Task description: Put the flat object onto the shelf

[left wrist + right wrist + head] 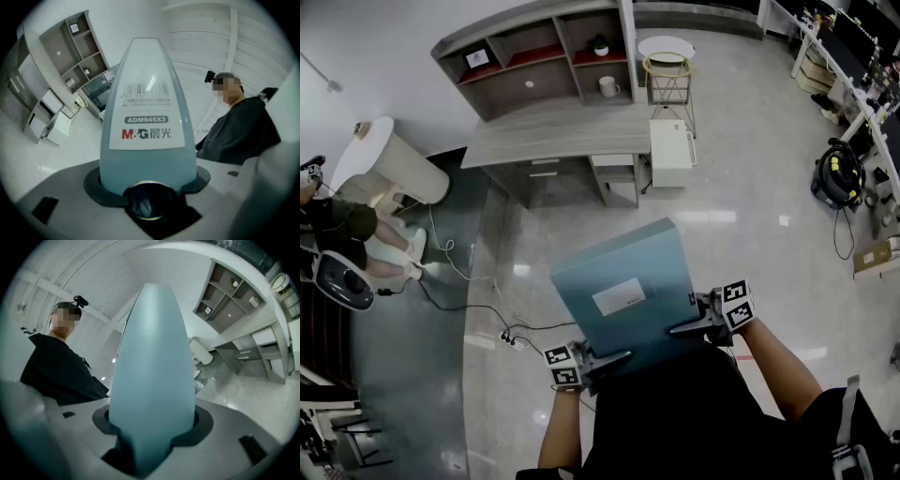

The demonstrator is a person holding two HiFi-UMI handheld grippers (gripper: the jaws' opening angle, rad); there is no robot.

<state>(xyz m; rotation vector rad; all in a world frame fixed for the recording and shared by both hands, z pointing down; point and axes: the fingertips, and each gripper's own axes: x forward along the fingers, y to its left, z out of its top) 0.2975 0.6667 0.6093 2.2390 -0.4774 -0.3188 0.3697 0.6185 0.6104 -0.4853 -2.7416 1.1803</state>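
finding: the flat object, a blue file box (pixel 623 295), is held off the floor in the lower centre of the head view, well apart from its destination. the left gripper (pixel 614 358) is clamped on the box's lower-left edge and the right gripper (pixel 682 327) on its right edge. the gripper views confirm both grips. the box fills the gap between the left jaws with its printed label (pixel 146 123) facing that camera, and a plain blue face fills the gap between the right jaws. neither gripper is empty. the shelf unit (pixel 534 56) stands in the upper centre of the head view, at the back of a grey desk (pixel 553 131), with bare floor (pixel 750 187) between it and the person. a mug (pixel 607 86) occupies a lower-right compartment. judgement: the step in hand is the carry toward the shelf, and placing is not yet begun. recommendation: keep both grips firm and evenly matched so the box neither twists nor slides. keep the box level and approach the desk squarely. aim for a bare compartment or the top board rather than the mug's place. whether the box fits a compartment cannot be judged from here. release only once the box's weight rests fully on the board. risk: a cable (pixel 469 300) trails on the floor at left of frame.
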